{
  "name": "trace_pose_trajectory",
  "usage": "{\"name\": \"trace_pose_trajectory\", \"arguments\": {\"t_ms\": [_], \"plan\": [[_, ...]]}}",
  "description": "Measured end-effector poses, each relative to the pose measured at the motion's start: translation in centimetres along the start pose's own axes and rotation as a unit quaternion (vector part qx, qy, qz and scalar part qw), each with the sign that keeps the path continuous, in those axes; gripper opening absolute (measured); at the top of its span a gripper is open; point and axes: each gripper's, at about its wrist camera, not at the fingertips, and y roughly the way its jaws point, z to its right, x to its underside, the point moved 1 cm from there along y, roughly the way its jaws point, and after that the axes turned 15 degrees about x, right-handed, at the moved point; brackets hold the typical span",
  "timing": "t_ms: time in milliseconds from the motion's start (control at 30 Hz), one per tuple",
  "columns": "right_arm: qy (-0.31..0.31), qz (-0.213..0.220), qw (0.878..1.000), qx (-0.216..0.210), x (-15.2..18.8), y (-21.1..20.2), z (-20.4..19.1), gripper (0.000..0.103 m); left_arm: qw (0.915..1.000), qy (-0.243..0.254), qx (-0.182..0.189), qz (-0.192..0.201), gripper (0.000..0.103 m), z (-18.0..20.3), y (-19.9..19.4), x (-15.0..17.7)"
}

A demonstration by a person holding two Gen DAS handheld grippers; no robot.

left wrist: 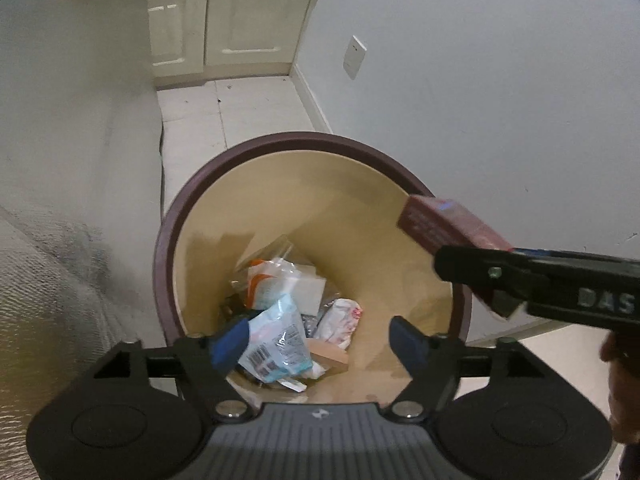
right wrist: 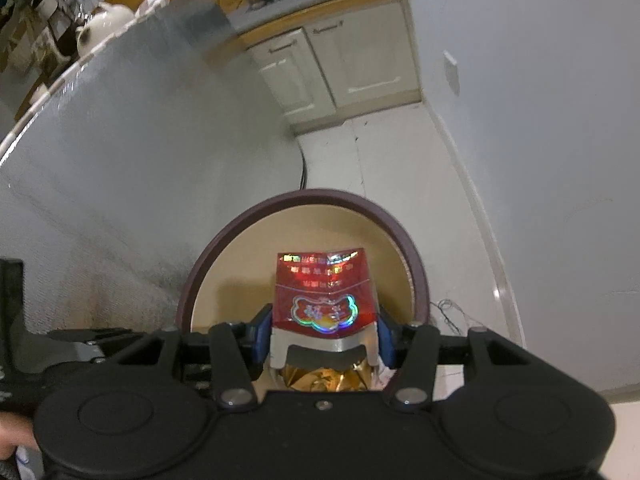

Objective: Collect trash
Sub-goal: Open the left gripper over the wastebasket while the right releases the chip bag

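A round bin with a maroon rim (left wrist: pixel 192 188) and a tan inside stands on the floor; it also shows in the right wrist view (right wrist: pixel 416 264). Several wrappers (left wrist: pixel 280 320) lie at its bottom. My left gripper (left wrist: pixel 320 340) is open and empty above the bin's near edge. My right gripper (right wrist: pixel 322 330) is shut on a red cigarette pack (right wrist: pixel 324 292), held over the bin's opening. In the left wrist view the pack (left wrist: pixel 444 224) hangs over the bin's right rim, held by the right gripper's fingers (left wrist: pixel 472 268).
A grey textured surface (right wrist: pixel 120 160) rises on the left of the bin. A white wall (left wrist: pixel 500 100) with a socket plate (left wrist: pixel 354 57) is on the right. Cream cabinets (left wrist: pixel 228 20) stand at the far end of the tiled floor (left wrist: pixel 240 116). A black cable (right wrist: pixel 304 168) runs along the floor.
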Motion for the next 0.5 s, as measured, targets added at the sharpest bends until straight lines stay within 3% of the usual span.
{"name": "trace_pose_trajectory", "arguments": {"t_ms": [167, 300, 400, 500], "plan": [[-0.023, -0.032, 0.999, -0.003, -0.8, 1.6, -1.0, 0.055, 0.9998, -0.006, -0.018, 0.003, 0.096, -0.4, -0.8, 0.4], [-0.047, -0.051, 0.998, 0.007, -0.9, 2.3, -1.7, 0.057, 0.9995, -0.012, -0.03, -0.001, 0.099, -0.8, -1.3, 0.8], [-0.056, -0.063, 0.996, 0.013, -0.8, 2.3, -1.9, 0.07, 0.9993, -0.015, -0.035, -0.001, 0.101, -0.9, -1.6, 1.0], [-0.065, -0.07, 0.995, 0.014, -0.6, 2.0, -2.0, 0.074, 0.9994, -0.015, -0.032, 0.0, 0.103, -0.8, -1.9, 1.0]]}}
